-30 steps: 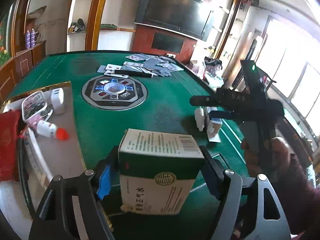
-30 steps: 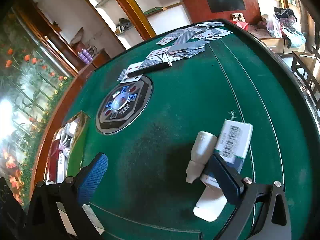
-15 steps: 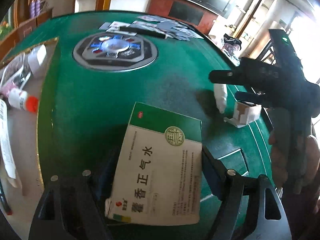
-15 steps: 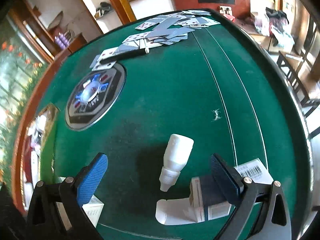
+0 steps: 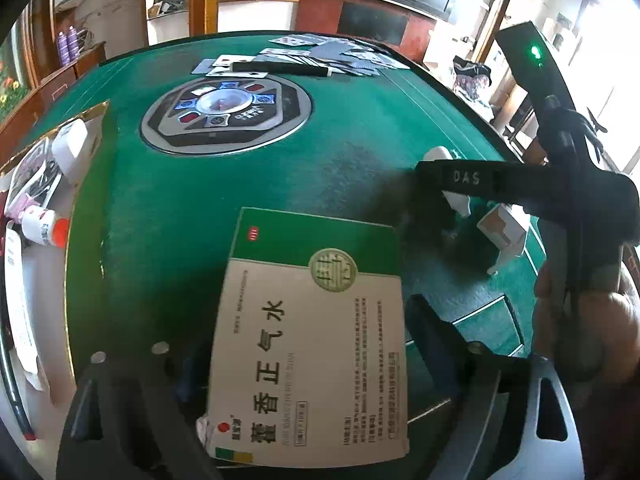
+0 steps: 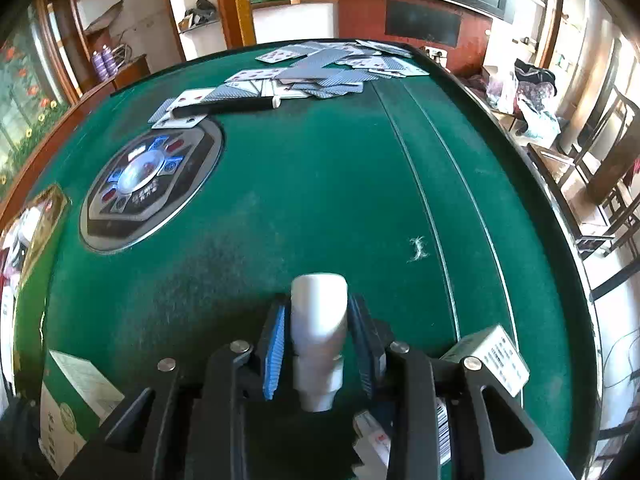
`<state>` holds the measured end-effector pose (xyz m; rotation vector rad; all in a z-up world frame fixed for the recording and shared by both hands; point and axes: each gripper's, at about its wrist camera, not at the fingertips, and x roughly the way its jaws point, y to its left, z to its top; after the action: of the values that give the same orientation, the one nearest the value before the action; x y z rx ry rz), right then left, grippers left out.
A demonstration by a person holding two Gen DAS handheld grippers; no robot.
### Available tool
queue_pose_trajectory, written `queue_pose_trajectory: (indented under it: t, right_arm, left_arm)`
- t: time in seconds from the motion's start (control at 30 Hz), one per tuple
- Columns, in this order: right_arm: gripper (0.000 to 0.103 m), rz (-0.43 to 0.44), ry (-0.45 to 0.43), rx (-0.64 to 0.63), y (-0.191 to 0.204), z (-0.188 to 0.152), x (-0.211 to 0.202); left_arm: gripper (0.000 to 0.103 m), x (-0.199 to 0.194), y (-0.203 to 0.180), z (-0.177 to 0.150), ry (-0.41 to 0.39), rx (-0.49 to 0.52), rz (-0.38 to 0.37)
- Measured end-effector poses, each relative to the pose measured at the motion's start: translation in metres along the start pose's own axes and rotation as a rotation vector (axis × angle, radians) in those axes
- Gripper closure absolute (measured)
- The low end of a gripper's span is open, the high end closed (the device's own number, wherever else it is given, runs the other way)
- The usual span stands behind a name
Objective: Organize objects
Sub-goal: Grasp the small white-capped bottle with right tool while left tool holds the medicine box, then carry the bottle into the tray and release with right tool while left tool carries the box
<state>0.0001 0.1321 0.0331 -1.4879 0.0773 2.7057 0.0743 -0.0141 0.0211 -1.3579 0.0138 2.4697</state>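
While the right gripper [image 6: 316,348] has just been closing and now squeezes the little white bottle [image 6: 318,332] between its blue pads [image 6: 274,350], the bottle lies flat on the green table [image 6: 320,200], next to a small open box [image 6: 486,354]. It is round and smooth, so I think it could slide out or tip when lifted. It might also bump the small box.

The left gripper [image 5: 304,360] has just been opening, and the big green and white box [image 5: 312,336] lies flat on the table between its jaws, let go on the right side. Pulling away crooked could drag the box.
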Motion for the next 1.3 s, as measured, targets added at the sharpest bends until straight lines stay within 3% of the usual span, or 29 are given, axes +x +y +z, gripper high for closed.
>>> queue_pose_trajectory:
  t: [0.07,0.13,0.47,0.77,0.97,1.13,1.3]
  right_arm:
    - [0.071,-0.011,-0.011,-0.020,0.004,-0.003,-0.001]
    - [0.074,0.003,-0.015,-0.026,0.005,-0.006,-0.004]
    - [0.074,0.156,-0.004,0.033,0.000,-0.016,-0.017]
    - [0.074,0.299,-0.064,0.034,0.013,-0.022,-0.057]
    - [0.074,0.394,-0.116,-0.038,0.049,-0.016,-0.091]
    - [0.074,0.489,-0.109,-0.130,0.097,-0.015,-0.107]
    - [0.074,0.565,-0.068,-0.238,0.152,-0.024,-0.108]
  left_arm:
    - [0.014,0.002,-0.002,0.001,0.006,0.013,0.013]
    - [0.032,-0.001,0.001,0.001,-0.014,0.002,-0.008]
    - [0.033,-0.022,0.027,-0.004,-0.060,-0.121,-0.120]
    - [0.032,-0.091,0.046,-0.013,-0.210,-0.167,-0.188]
    - [0.032,-0.132,0.096,-0.028,-0.280,-0.255,-0.089]
    - [0.032,-0.147,0.154,-0.048,-0.280,-0.398,0.030]
    - [0.032,-0.150,0.193,-0.070,-0.266,-0.467,0.132]
